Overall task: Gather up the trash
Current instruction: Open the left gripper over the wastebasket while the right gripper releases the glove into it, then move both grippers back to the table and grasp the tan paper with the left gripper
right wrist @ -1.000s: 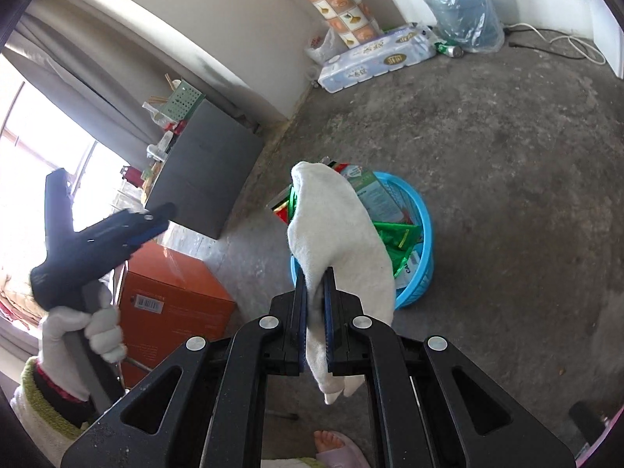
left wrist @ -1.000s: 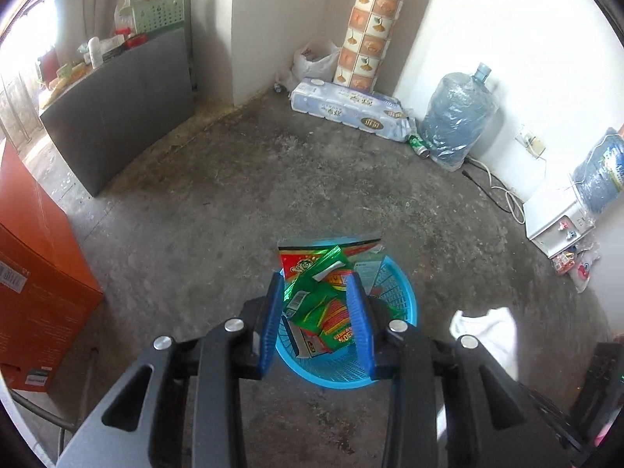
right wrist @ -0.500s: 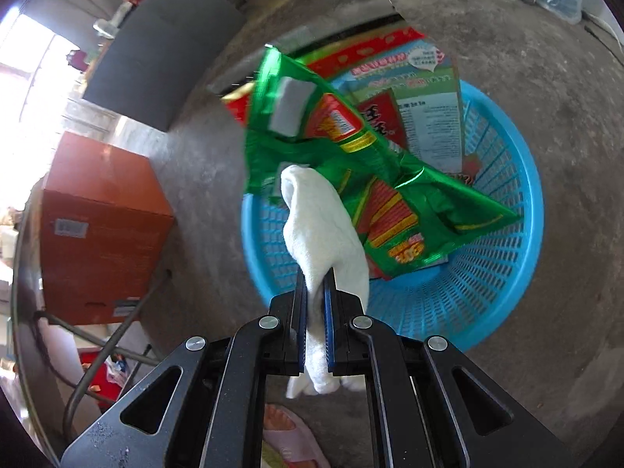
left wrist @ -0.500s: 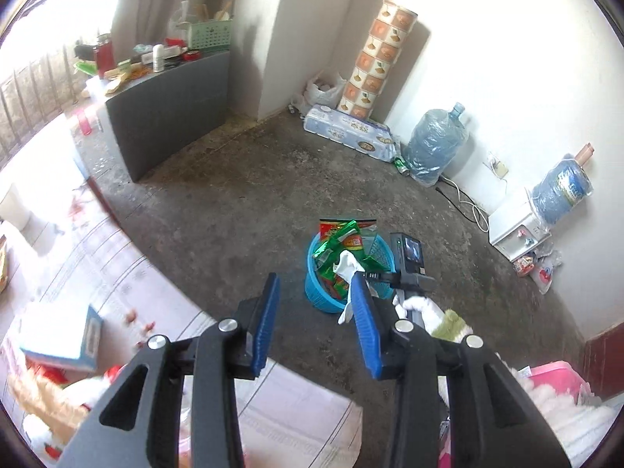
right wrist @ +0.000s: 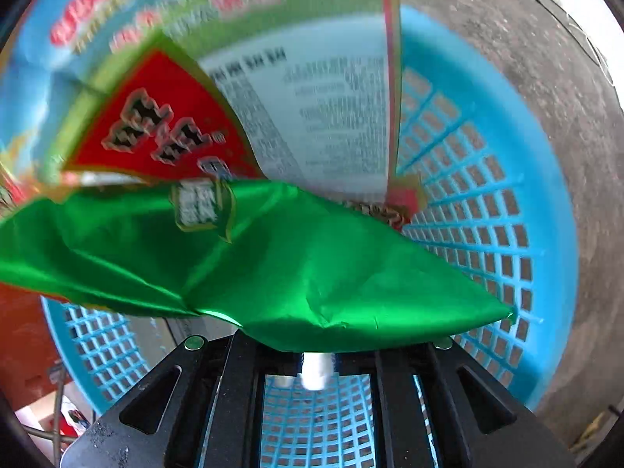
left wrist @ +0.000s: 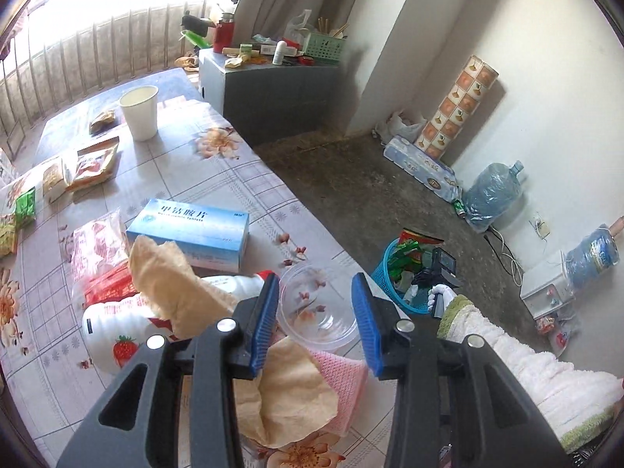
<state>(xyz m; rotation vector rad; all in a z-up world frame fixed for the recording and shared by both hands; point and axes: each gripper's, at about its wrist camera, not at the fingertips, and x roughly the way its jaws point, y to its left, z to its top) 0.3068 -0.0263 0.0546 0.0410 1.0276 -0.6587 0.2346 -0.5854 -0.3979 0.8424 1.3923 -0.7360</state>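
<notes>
My left gripper (left wrist: 316, 304) is open and empty above the table, its blue pads either side of a clear plastic lid (left wrist: 318, 308). A crumpled tan paper (left wrist: 175, 288), a white strawberry bottle (left wrist: 117, 331) and a pink cloth (left wrist: 343, 382) lie just below it. My right gripper (right wrist: 316, 366) is down inside the blue basket (right wrist: 487, 234), under a green wrapper (right wrist: 273, 265). A bit of white tissue (right wrist: 314, 374) shows between its fingers, which the wrapper mostly hides. The left wrist view shows the basket (left wrist: 394, 284) on the floor with the right gripper in it.
The flowered table (left wrist: 234, 179) holds a blue medicine box (left wrist: 191, 230), a paper cup (left wrist: 139, 111), snack packets (left wrist: 93, 163) and a red-printed bag (left wrist: 101, 249). On the floor stand a water jug (left wrist: 495, 195), a toilet-paper pack (left wrist: 421, 167) and a grey cabinet (left wrist: 269, 89).
My left gripper has swung from over the basket back up to the table. My right gripper has carried the white tissue down into the basket, under the green wrapper.
</notes>
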